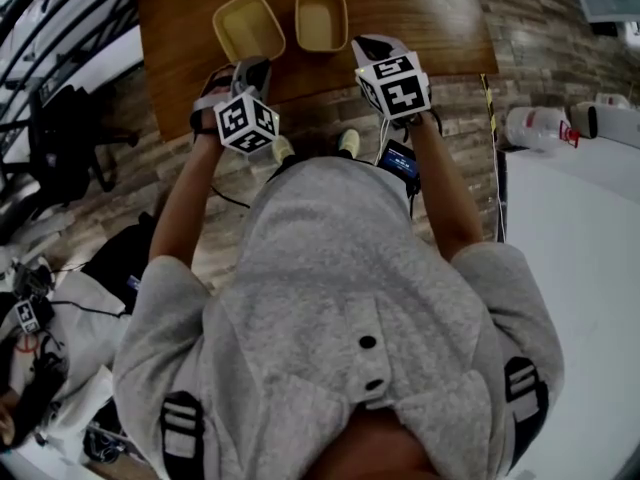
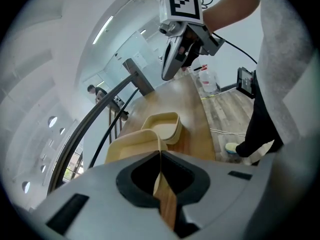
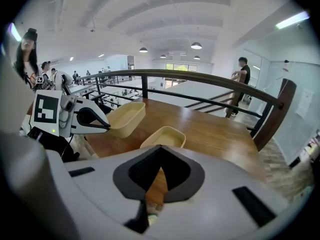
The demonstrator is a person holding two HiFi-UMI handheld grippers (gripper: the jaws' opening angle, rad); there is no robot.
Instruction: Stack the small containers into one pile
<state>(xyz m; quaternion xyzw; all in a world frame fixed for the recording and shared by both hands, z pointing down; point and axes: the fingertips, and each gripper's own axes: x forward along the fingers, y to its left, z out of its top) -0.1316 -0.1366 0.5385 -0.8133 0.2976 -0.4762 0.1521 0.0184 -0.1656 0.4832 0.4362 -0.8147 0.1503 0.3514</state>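
A wooden table point(image 1: 430, 28); beside it a bottle point(image 1: 535, 128) and a black chair point(image 1: 65, 133).

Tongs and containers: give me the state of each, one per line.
Left tongs: shut on the left container's near rim.
Right tongs: shut, empty, held above the table.
Left container: empty, gripped, not yet stacked.
Right container: empty, upright on the table, untouched.

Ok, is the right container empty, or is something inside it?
Empty. The head view looks down into the right container and shows only its bare floor; the left container is beside it, not in it.
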